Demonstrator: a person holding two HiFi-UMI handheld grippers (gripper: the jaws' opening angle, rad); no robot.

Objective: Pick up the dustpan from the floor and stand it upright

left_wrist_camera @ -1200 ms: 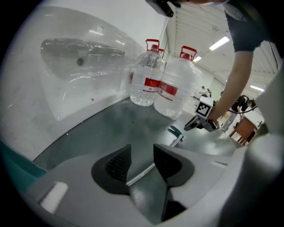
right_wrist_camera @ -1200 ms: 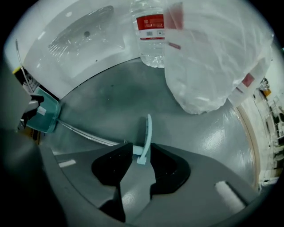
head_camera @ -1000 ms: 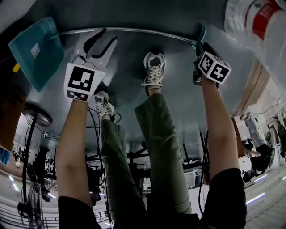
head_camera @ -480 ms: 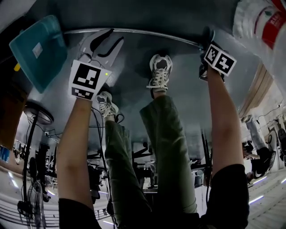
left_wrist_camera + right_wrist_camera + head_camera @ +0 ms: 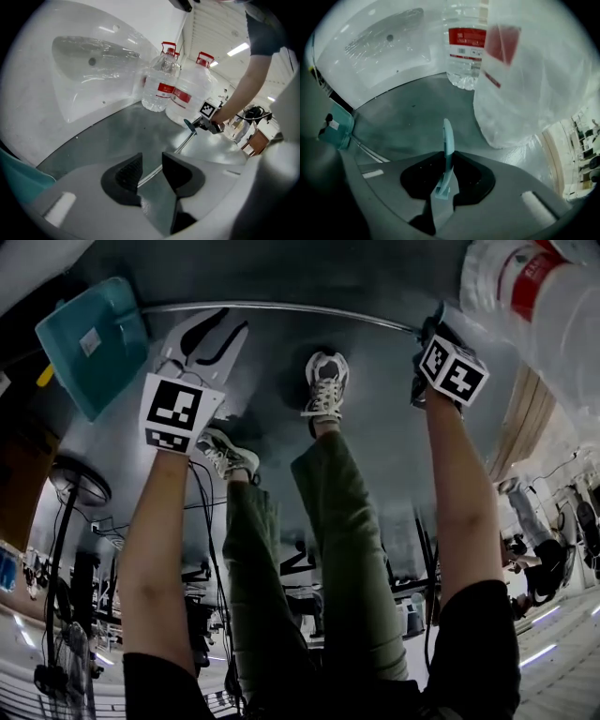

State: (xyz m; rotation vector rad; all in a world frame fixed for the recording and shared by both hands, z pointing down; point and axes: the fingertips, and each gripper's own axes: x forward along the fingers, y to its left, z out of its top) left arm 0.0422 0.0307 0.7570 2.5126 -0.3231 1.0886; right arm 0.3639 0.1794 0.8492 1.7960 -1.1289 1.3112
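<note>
The dustpan has a teal pan (image 5: 94, 343) at the far left and a long metal handle (image 5: 281, 307) running right across the grey floor. In the right gripper view, its teal grip (image 5: 448, 145) stands between the pads of my right gripper (image 5: 449, 176), whose jaws are closing and press on it. From the head view my right gripper (image 5: 429, 329) sits at the handle's right end. My left gripper (image 5: 208, 329) hangs open just above the handle. In the left gripper view, the handle (image 5: 183, 145) passes below my left gripper's (image 5: 152, 171) spread jaws without touching them.
Two large water bottles (image 5: 159, 79) (image 5: 192, 93) stand beyond the handle's grip end, close to my right gripper. A white moulded panel wrapped in film (image 5: 84, 70) lines the far side. The person's shoes (image 5: 323, 385) (image 5: 220, 454) stand just behind the handle.
Both grippers have risen a little. The right gripper, which reached farther out half a second ago, is back nearer at the handle's end. The person's left foot has shifted.
</note>
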